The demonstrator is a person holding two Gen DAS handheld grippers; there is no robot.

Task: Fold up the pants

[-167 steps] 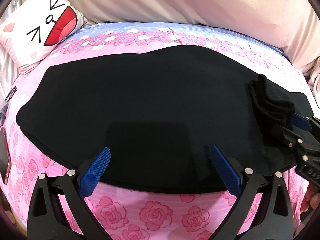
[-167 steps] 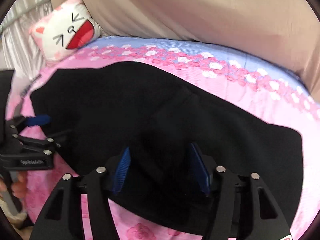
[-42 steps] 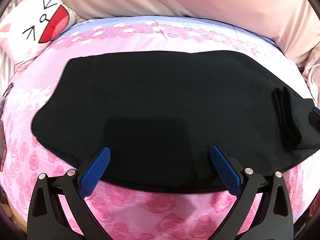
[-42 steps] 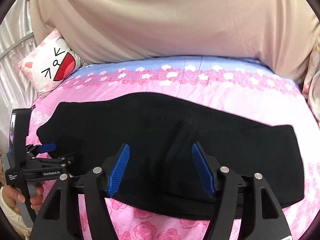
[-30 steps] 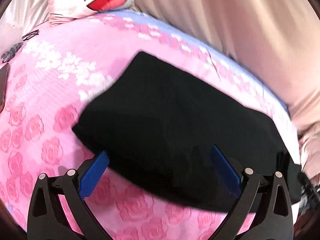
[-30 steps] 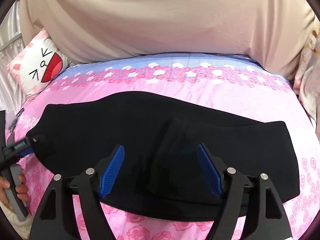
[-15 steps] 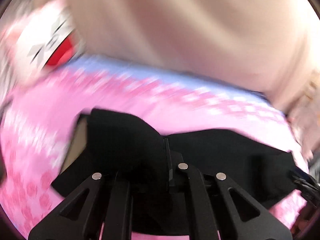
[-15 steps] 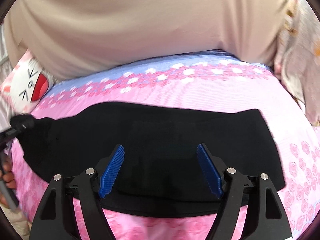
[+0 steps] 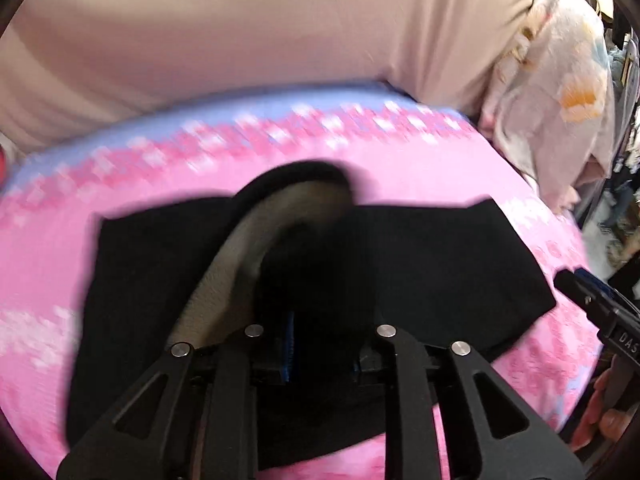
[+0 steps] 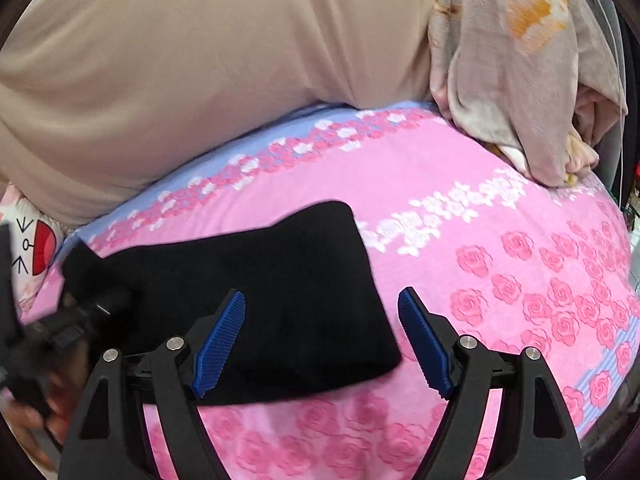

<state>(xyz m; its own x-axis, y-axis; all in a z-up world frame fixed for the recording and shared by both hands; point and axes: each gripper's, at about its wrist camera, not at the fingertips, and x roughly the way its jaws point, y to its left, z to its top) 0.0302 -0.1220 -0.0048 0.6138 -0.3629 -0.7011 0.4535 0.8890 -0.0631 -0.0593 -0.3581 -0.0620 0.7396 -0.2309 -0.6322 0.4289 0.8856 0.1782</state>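
**Inspector:** While held aloft, gripped as follows. Left gripper [image 9: 322, 350]: near shut on a raised fold of the black pants [image 9: 440, 264], just beginning to part at the jaws, with cloth between them and pale lining [image 9: 240, 264] on show toward 11 o'clock. Right gripper [image 10: 320, 300]: jaws wide apart, nothing held, poised over the pants' edge at centre.

**Clerk:** And the rest of the garment?

**Inspector:** Flat on the pink bed [image 10: 520, 240], from 9 o'clock to centre in the right wrist view. Bare sheet toward 3 o'clock.

**Clerk:** Risks?

**Inspector:** Judged likely: fold dropped short if let go now, with a skewed, lining-out flap as the result. Also possible: lower layer dragged and bunched, with nothing pinning it. Advised: pin the edge with the free jaws before release. Edge alignment not checkable, owing to blur in the left wrist view.
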